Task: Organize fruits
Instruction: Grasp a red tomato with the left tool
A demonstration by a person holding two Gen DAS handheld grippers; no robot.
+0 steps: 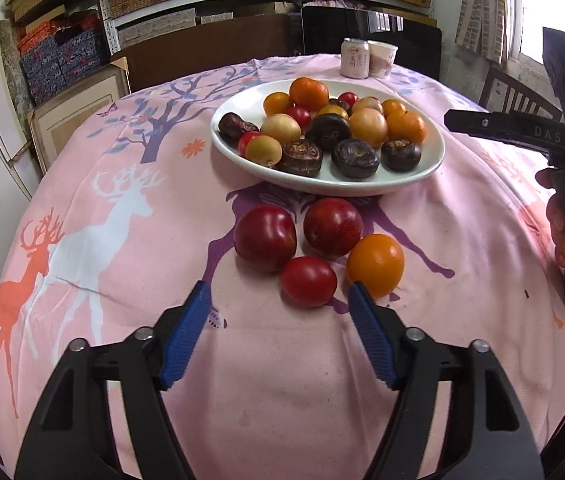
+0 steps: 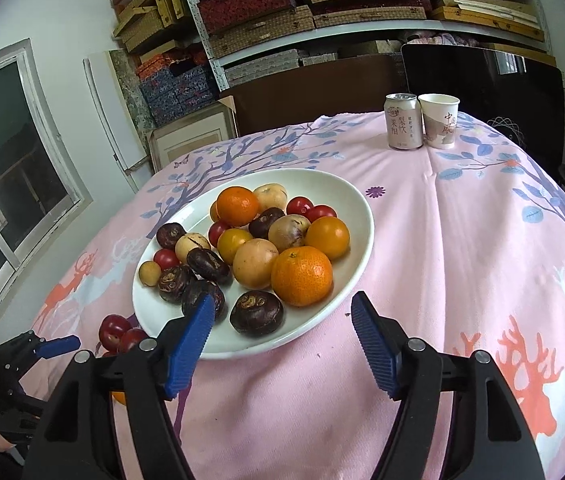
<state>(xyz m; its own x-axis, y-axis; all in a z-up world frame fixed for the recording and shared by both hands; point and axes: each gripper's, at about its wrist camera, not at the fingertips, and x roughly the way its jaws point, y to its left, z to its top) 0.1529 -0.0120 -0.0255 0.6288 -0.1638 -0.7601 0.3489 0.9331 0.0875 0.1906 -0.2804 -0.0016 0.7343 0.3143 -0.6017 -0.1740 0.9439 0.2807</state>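
Observation:
A white oval plate [image 1: 422, 168] [image 2: 354, 216] holds several fruits: tangerines [image 2: 301, 276], yellow fruits, small red tomatoes and dark water chestnuts [image 2: 256, 313]. On the cloth in front of it lie two red plums [image 1: 265, 237], [image 1: 332, 226], a smaller red fruit [image 1: 308, 281] and an orange fruit [image 1: 375, 265]. My left gripper [image 1: 278, 300] is open and empty, just short of the smaller red fruit. My right gripper [image 2: 282, 312] is open and empty, over the plate's near rim. It shows in the left wrist view [image 1: 522, 130] too.
A pink drink can [image 2: 403, 121] and a paper cup [image 2: 439, 120] stand at the table's far edge. The table has a pink deer-print cloth [image 1: 122, 220]. Shelves of boxes [image 2: 322, 8] fill the wall behind. A wooden chair [image 1: 510, 92] stands at the right.

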